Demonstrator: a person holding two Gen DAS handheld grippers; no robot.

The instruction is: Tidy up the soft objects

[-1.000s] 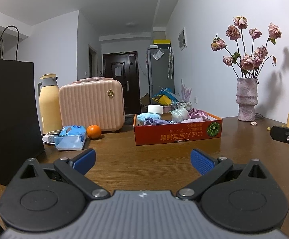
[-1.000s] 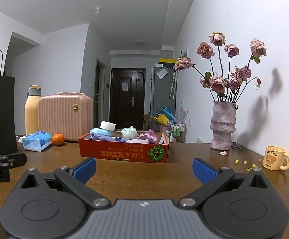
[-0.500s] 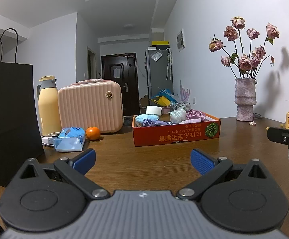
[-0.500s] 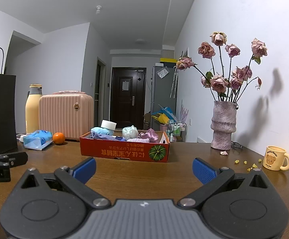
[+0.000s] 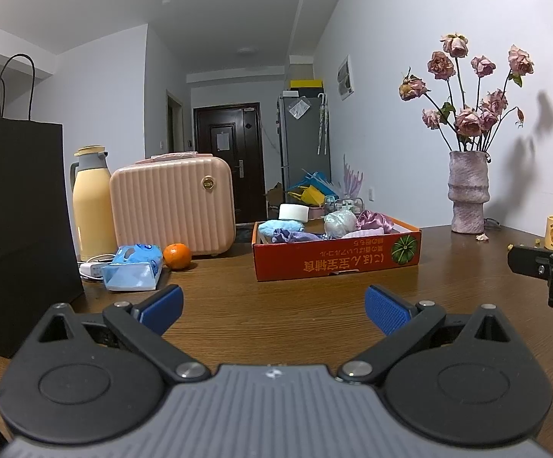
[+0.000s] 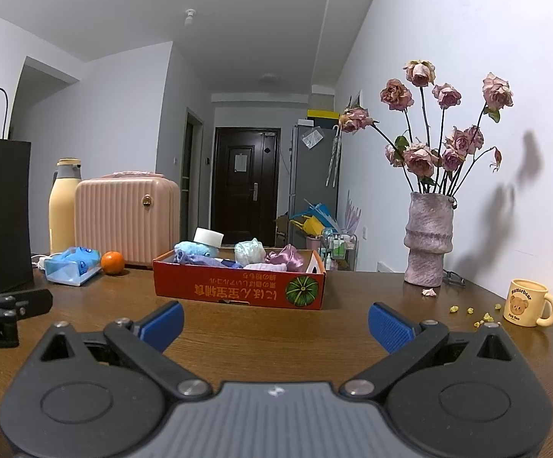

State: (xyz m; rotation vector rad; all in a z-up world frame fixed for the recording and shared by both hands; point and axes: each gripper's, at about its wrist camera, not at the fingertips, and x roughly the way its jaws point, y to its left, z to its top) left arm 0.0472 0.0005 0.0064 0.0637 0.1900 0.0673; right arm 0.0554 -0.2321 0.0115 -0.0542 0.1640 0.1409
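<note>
Soft objects fill a shallow red cardboard box (image 5: pixel 335 257) on the wooden table (image 5: pixel 276 305), straight ahead of both grippers and well apart from them: a light blue fluffy piece (image 5: pixel 279 226) toward the left, a pale knitted ball (image 5: pixel 339 222) in the middle, a shiny purple scrunchie (image 5: pixel 375 221) toward the right. The left gripper (image 5: pixel 274 309) hovers low over the table with its blue pads spread wide and nothing between them; the right gripper (image 6: pixel 275 323) is likewise spread wide and holds nothing. Ahead and to the left of the left gripper lie a blue tissue pack (image 5: pixel 133 268) and an orange (image 5: pixel 177 256), just before a pink ribbed case (image 5: pixel 172 206) and a yellow thermos (image 5: pixel 90 206); a black paper bag (image 5: pixel 17 229) stands nearer on the left. Ahead and to the right of the right gripper stand a vase of dried roses (image 6: pixel 428 240) and a yellow bear mug (image 6: pixel 530 302).
</note>
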